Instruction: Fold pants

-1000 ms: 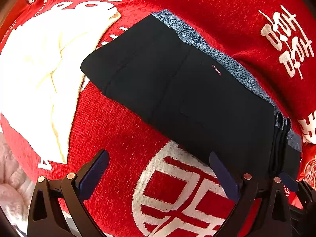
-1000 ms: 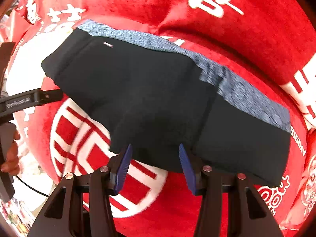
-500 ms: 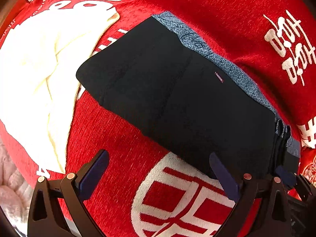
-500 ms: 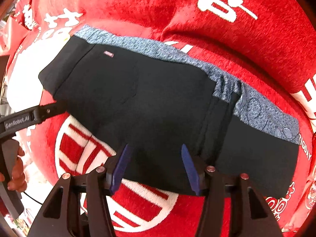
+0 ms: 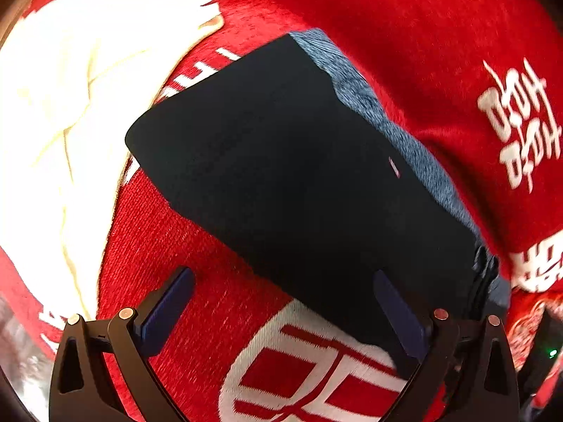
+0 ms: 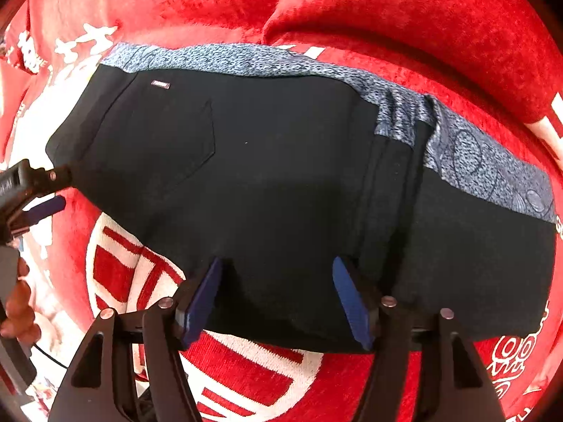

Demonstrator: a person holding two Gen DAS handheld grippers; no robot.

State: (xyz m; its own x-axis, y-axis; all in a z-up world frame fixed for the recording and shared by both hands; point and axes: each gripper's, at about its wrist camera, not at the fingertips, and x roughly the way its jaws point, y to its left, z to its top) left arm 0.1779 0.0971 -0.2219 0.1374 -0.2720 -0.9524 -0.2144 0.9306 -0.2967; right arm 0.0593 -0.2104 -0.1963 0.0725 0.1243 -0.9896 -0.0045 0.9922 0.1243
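Nearest, the right gripper (image 6: 278, 295) hangs over the pants' (image 6: 274, 176) front edge, jaws just widening, pads apart above the cloth, gripping nothing. Leftward, the left gripper (image 5: 281, 306) gapes empty over the red blanket (image 5: 183, 246). Farther back, the folded black pants lie flat, a cream cloth (image 5: 70, 105) beyond.

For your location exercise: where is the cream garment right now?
In the left wrist view the cream garment lies at far left on the red blanket, beside the black pants.

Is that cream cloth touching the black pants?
Cannot tell. In the left wrist view the cream cloth lies right beside the black pants, but that corner is blurred, so neither contact nor gap shows plainly.
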